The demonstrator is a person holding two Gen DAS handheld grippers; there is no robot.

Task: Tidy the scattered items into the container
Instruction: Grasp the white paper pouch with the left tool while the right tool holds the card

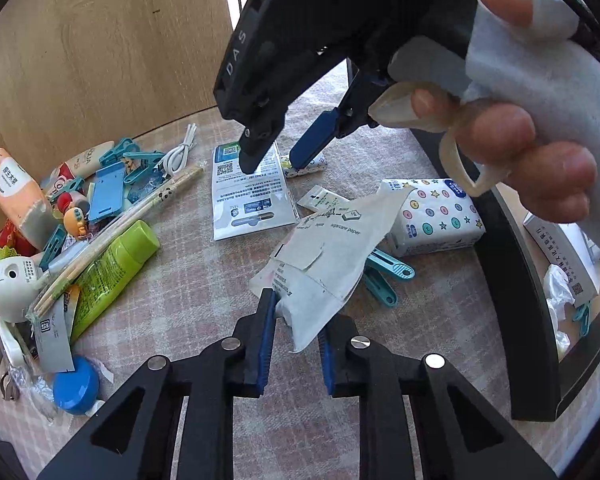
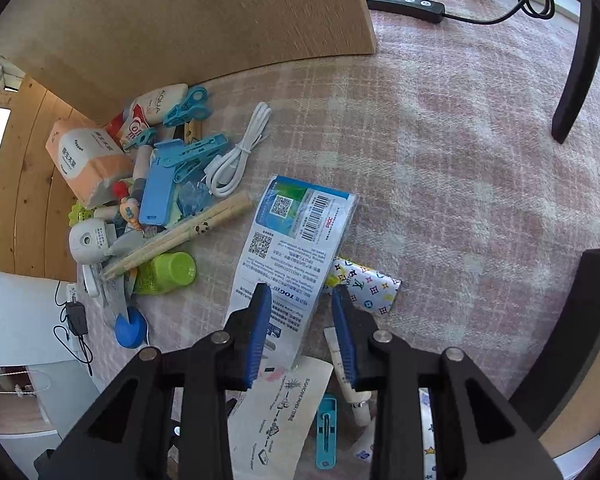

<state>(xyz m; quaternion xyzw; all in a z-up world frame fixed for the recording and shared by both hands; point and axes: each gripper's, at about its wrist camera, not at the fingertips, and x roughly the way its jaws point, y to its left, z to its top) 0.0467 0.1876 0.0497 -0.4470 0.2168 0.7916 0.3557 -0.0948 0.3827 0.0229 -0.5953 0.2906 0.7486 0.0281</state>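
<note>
In the left wrist view, the left claw (image 1: 296, 344) has its blue pads spread, with the lower corner of a beige paper packet (image 1: 328, 256) hanging between them; only the left pad seems to touch it, so no grip is closed. The packet lies partly on teal clips (image 1: 388, 276) beside a star-printed tissue pack (image 1: 436, 216) on the checked tabletop (image 1: 204, 292). Farther off, the right claw (image 1: 274, 158) hangs open above a white-and-blue printed pouch (image 1: 248, 200). The dark-rimmed container (image 1: 516, 280) stands at the right.

In the right wrist view, the right claw (image 2: 302, 332) is open, straddling the pouch (image 2: 296, 240) without clamping it. A patterned roll (image 2: 370, 284) lies just right of it. A pile with chopsticks (image 2: 180, 236) and a white cable (image 2: 240, 152) sits at the left.
</note>
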